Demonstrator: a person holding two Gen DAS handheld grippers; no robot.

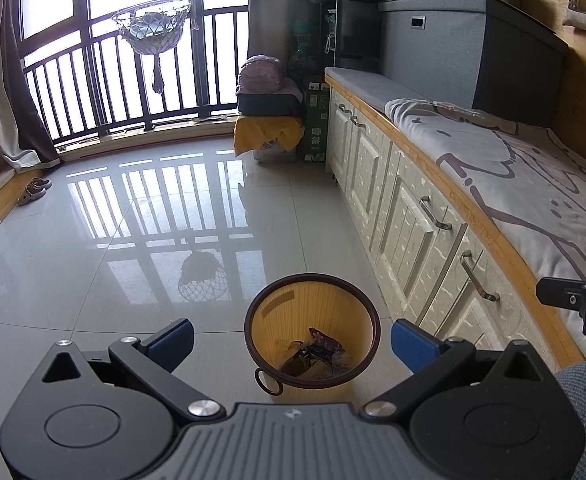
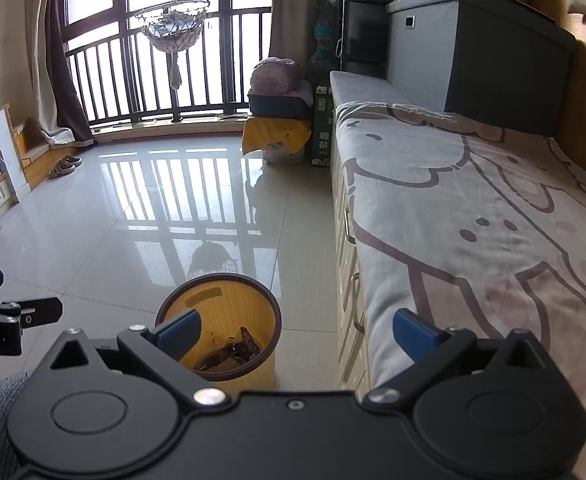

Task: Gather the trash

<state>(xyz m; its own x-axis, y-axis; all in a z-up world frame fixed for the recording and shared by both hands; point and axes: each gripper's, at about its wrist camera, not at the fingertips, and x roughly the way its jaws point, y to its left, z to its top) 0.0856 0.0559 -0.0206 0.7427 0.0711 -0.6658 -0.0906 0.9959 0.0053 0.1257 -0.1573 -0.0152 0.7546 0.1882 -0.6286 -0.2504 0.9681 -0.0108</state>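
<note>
While both hand-held grippers gape wide and empty, wrappers (image 1: 317, 354) in yellow bin (image 1: 312, 312) below left hand-held gripper (image 1: 292, 340), right hand-held gripper (image 2: 297, 334) alongside

The left gripper (image 1: 292, 340) is hanging over the tiled floor (image 1: 93, 264) with its blue-tipped fingers (image 1: 173, 338) spread wide and gripping nothing. Between them, a yellow bin (image 1: 289, 312) with a dark rim is standing on the floor, holding wrappers (image 1: 317, 354) at its bottom. White cabinets (image 1: 397, 216) are running along the right, just beside the bin. The right gripper (image 1: 573, 300) is showing at the right edge.
</note>
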